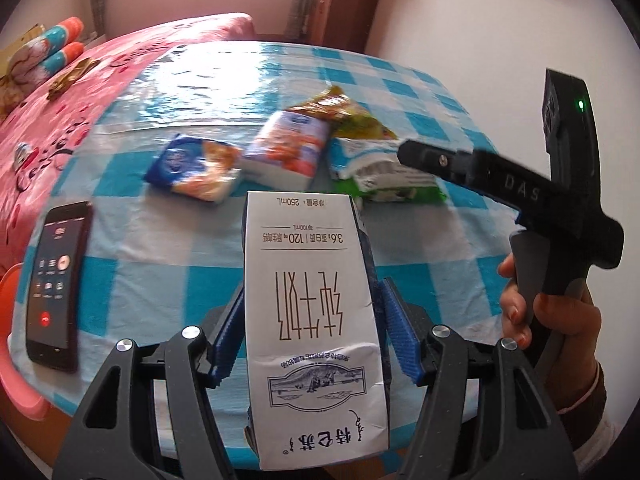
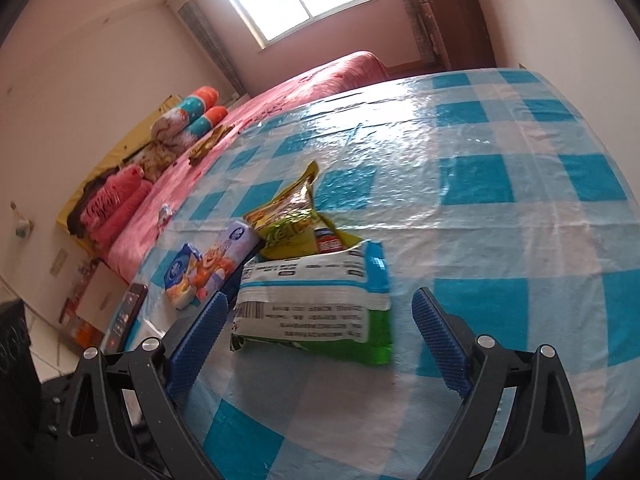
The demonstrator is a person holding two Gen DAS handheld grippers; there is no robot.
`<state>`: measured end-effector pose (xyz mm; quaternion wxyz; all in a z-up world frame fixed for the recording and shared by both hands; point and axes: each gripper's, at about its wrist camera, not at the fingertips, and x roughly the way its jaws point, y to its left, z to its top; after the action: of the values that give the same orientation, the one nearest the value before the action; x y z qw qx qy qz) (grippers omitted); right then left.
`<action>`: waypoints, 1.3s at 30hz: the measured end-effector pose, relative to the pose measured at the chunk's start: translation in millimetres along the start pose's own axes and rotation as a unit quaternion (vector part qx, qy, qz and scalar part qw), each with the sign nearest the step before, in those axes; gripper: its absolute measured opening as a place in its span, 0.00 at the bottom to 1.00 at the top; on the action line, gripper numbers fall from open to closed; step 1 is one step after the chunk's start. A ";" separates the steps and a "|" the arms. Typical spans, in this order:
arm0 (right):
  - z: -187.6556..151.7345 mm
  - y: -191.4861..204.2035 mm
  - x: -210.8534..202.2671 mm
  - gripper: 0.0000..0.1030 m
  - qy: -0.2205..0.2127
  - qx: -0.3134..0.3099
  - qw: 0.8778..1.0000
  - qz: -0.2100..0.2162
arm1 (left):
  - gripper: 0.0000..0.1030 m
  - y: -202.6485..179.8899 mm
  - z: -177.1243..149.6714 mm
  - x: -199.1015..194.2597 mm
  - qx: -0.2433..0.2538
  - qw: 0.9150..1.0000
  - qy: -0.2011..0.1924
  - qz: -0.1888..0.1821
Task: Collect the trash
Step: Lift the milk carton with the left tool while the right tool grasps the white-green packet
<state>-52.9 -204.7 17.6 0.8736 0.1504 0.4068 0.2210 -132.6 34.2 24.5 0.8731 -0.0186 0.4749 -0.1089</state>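
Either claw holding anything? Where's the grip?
Left claw grips the milk carton across its side faces, mid-body. Right claw is open, holding nothing.

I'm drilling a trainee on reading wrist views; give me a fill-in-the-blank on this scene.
1. The left hand-held gripper is shut on the ____ carton.
2. The right hand-held gripper is ____ around the green and white wrapper.
3. The phone lies on the ____ tablecloth.

Missing: milk; open; checked
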 end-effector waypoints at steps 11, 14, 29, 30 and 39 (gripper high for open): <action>1.1 18.7 18.7 0.90 0.021 -0.024 0.999 -0.031 | 0.63 26.6 2.1 -16.4 -0.012 1.000 -0.027 0.003; 1.0 22.6 22.0 0.92 0.026 -0.033 0.998 -0.042 | 0.63 32.9 1.9 -19.1 -0.014 0.999 -0.033 0.000; -0.7 38.5 35.7 0.94 0.045 -0.075 0.991 -0.105 | 0.63 55.2 -0.8 -26.5 -0.020 0.998 -0.049 -0.025; -0.8 38.7 35.9 0.94 0.046 -0.076 0.990 -0.108 | 0.63 56.0 -0.8 -27.1 -0.020 0.998 -0.050 -0.027; -2.7 41.0 34.0 0.78 0.039 -0.083 0.989 -0.118 | 0.63 65.5 -5.4 -33.4 -0.019 0.997 -0.059 -0.040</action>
<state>-46.4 -152.1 12.2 0.8862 0.0195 0.4359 0.1556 -143.3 105.5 40.2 0.8937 -0.0605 0.4239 -0.1340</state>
